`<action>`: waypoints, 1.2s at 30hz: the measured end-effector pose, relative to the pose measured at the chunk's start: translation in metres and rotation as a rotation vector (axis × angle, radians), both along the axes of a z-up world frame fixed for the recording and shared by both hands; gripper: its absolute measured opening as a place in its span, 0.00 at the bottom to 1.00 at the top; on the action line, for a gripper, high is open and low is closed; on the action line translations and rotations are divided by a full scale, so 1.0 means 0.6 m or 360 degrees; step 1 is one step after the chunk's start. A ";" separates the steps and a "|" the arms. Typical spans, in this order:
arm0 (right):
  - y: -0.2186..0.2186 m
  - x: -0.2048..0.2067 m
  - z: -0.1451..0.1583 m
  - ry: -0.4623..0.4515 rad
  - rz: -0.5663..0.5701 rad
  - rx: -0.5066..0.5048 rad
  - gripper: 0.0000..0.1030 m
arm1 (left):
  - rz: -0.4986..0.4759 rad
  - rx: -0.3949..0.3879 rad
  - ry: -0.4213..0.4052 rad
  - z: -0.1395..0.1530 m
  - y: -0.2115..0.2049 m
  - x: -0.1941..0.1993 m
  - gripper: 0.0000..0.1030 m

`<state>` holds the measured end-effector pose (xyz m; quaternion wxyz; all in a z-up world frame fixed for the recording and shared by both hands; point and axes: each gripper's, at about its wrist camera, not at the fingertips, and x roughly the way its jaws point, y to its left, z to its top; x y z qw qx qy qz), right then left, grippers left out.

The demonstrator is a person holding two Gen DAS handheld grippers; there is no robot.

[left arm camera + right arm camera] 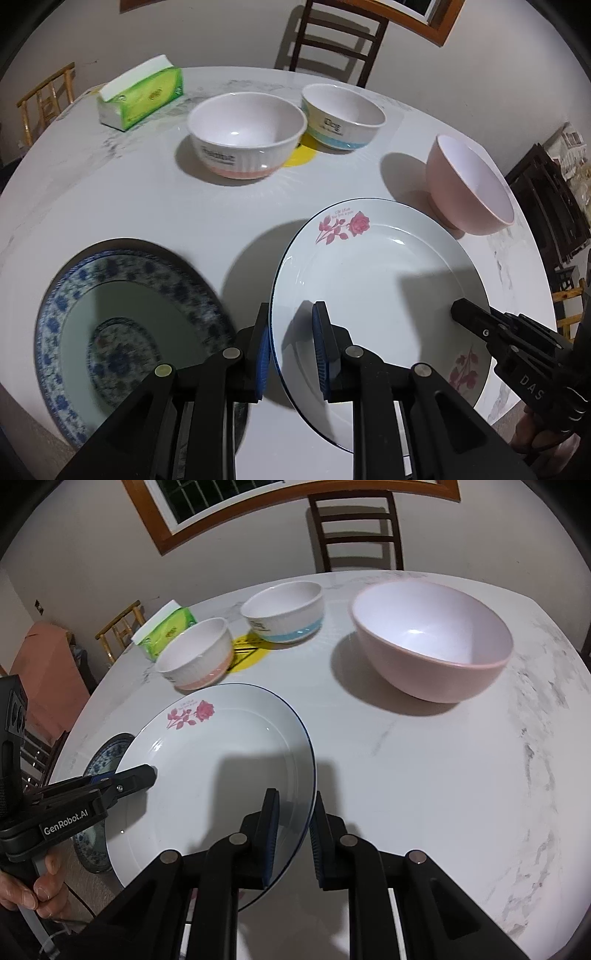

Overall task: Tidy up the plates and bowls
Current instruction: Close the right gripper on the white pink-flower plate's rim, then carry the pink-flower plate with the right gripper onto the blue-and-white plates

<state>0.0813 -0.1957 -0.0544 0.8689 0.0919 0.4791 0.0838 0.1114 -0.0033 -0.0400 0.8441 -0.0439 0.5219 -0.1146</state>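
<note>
Two grippers on one plate rn. Left gripper (291,350) pinches the near-left rim of the rose plate (376,280), right gripper (293,840) straddles its opposite rim, both narrow & clamped on it afaict. Plate's lifted and tilted above the table (424,775), just right of the blue patterned plate (122,325). Looks like the stacking step, imo. Next move prob: carry it over the blue one, level it, lower gently, let go together. Three bowls wait further back, incl the pink bowl (432,642).

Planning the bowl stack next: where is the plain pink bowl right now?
The plain pink bowl stands on the marble table's right side, beyond the rose plate, right of the blue-banded bowl.
</note>
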 end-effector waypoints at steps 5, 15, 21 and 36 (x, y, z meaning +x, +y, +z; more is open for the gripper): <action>0.042 -0.007 0.012 -0.0022 0.0072 0.0000 0.16 | 0.0065 -0.0008 -0.0025 0.011 0.041 -0.019 0.17; 0.136 -0.015 0.016 -0.0022 0.0242 0.0006 0.16 | 0.0235 -0.0008 -0.0033 0.016 0.145 -0.064 0.17; 0.195 -0.012 0.014 -0.0014 0.0334 0.0006 0.16 | 0.0340 -0.0001 -0.0028 0.015 0.202 -0.084 0.17; 0.293 0.009 -0.018 0.0035 0.0476 -0.0026 0.16 | 0.0508 -0.0018 0.0038 -0.016 0.296 -0.093 0.17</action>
